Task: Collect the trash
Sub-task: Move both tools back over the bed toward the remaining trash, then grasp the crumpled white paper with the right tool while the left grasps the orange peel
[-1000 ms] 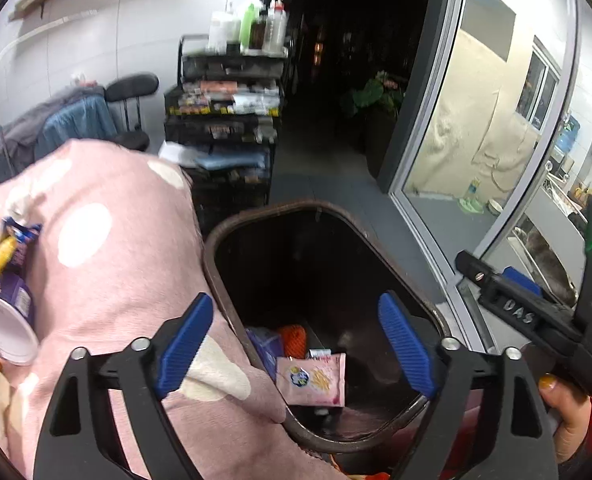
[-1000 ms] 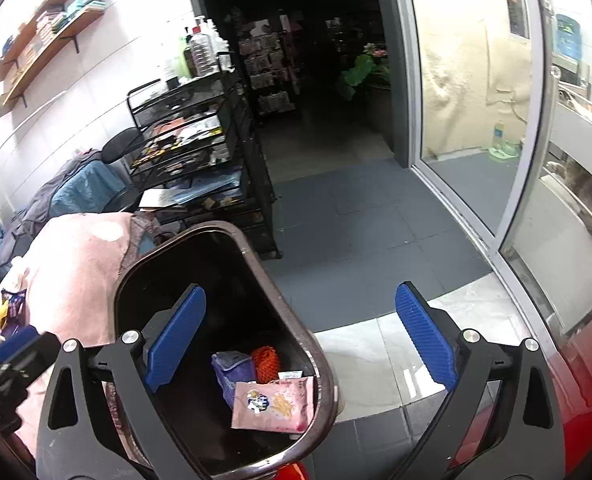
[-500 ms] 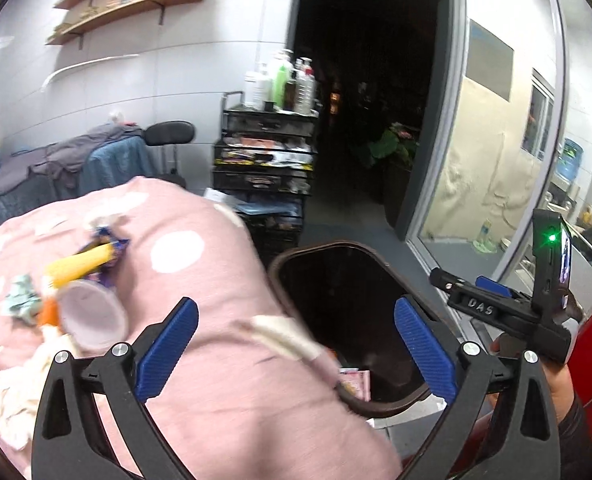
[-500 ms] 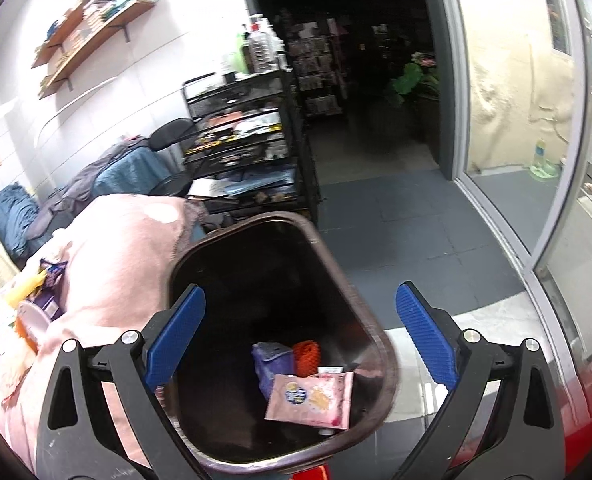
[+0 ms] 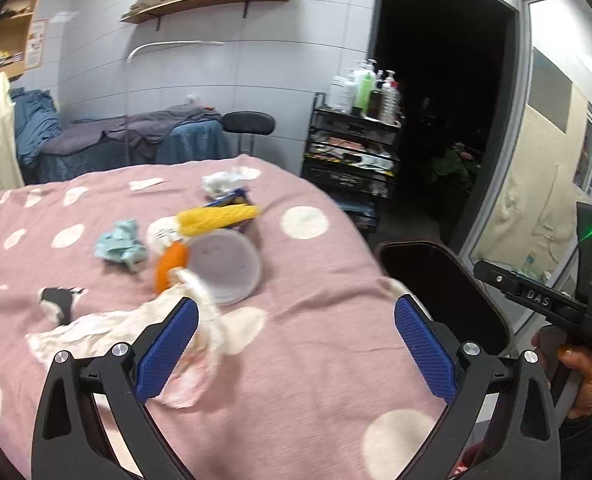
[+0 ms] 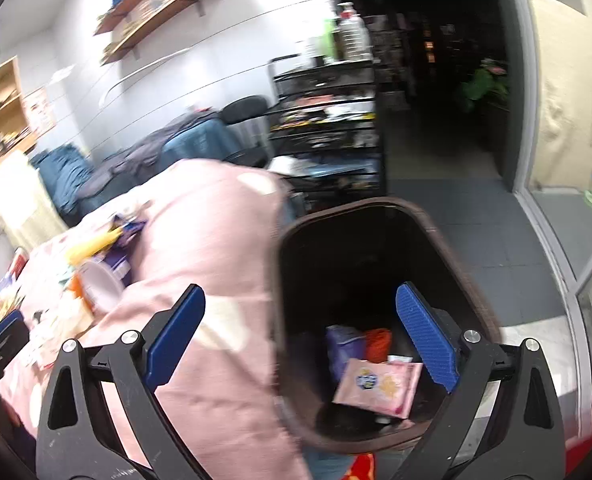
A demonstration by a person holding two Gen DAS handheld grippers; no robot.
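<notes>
Left wrist view: left tool (image 5: 296, 344) gapes empty above the pink bedspread (image 5: 315, 360); right tool (image 6: 299, 340) also apart. Litter, corn cob (image 5: 216, 216) and cup (image 5: 224, 266), sits mid-bed, left of bin (image 6: 375, 280); soft bedding could let round pieces roll from a careless pinch.

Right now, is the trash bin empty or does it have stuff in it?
Not empty. The trash bin holds a pink packet, a purple wrapper and something orange at the bottom.
</notes>
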